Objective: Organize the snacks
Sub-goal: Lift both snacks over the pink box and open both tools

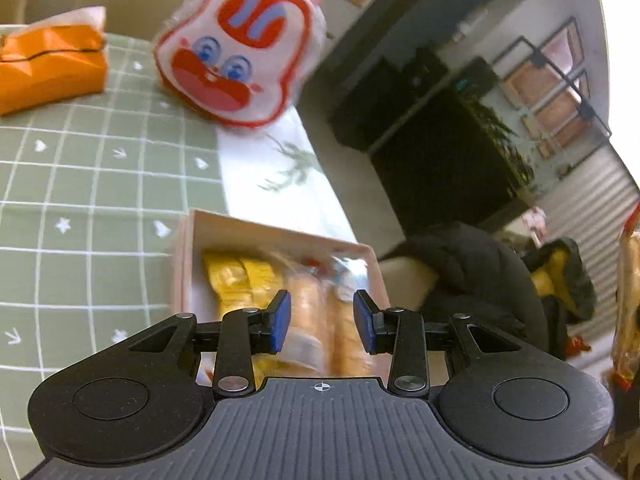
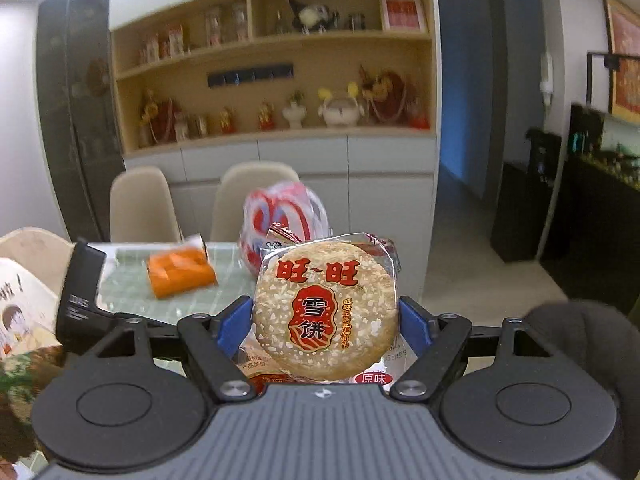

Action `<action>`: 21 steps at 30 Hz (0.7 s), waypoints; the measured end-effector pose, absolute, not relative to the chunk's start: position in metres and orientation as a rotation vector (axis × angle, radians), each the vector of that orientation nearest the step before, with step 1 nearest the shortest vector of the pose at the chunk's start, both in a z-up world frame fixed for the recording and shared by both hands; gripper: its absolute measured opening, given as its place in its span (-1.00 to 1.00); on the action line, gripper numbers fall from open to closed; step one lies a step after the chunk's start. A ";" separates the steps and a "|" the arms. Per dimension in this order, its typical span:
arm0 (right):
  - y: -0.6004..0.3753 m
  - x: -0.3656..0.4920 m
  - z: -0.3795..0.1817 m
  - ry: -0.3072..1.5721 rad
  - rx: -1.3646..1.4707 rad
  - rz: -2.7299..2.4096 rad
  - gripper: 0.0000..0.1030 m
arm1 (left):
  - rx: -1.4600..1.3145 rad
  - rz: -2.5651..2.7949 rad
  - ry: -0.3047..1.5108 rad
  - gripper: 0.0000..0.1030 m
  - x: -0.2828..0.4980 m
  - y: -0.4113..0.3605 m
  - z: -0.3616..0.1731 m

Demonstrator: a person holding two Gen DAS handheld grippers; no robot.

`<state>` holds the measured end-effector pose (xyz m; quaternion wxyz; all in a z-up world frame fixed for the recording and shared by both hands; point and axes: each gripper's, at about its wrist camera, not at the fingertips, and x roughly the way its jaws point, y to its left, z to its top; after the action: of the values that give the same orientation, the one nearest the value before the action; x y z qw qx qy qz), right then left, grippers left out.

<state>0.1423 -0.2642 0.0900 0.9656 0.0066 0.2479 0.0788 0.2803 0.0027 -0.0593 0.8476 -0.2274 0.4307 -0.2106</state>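
- The right gripper [image 2: 325, 318] grasps a rice cracker packet [image 2: 325, 308]: its blue fingers [image 2: 234, 322] press on both sides of the round, clear-wrapped cracker, which stands upright above the tabletop [image 2: 128, 284].
- The left gripper [image 1: 322, 320] hangs over an open pink box [image 1: 184, 264]; its fingers [image 1: 282, 320] are parted, with nothing between them.
- The box sits at the tabletop's [image 1: 80, 208] edge and holds yellow packets [image 1: 240, 280] beside tan cracker packets [image 1: 312, 320], lying side by side.
- A white and red bag with a cartoon face [image 1: 240, 52] stands farther back on the checked green cloth, near an orange packet [image 1: 52, 64].
- In the right wrist view the same bag [image 2: 284, 216] shows just behind the held cracker, the orange packet [image 2: 180, 276] to its left.
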 end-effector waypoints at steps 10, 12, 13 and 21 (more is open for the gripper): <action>-0.248 0.201 0.041 0.680 0.113 0.234 0.52 | -0.605 -0.415 0.698 -0.24 0.194 0.068 -0.041; -0.240 0.217 0.026 0.711 0.145 0.265 0.52 | -0.619 -0.376 0.705 -0.24 0.171 0.077 -0.047; -0.237 0.228 0.017 0.733 0.163 0.277 0.52 | -0.591 -0.348 0.709 -0.25 0.160 0.077 -0.047; -0.234 0.227 0.003 0.767 0.211 0.285 0.54 | -0.273 -0.360 0.646 -0.61 0.110 0.032 -0.002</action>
<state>0.2265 -0.2336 0.0033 0.9121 0.1022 0.3721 0.1381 0.1103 0.0318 -0.0023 0.9234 -0.1332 0.3145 -0.1753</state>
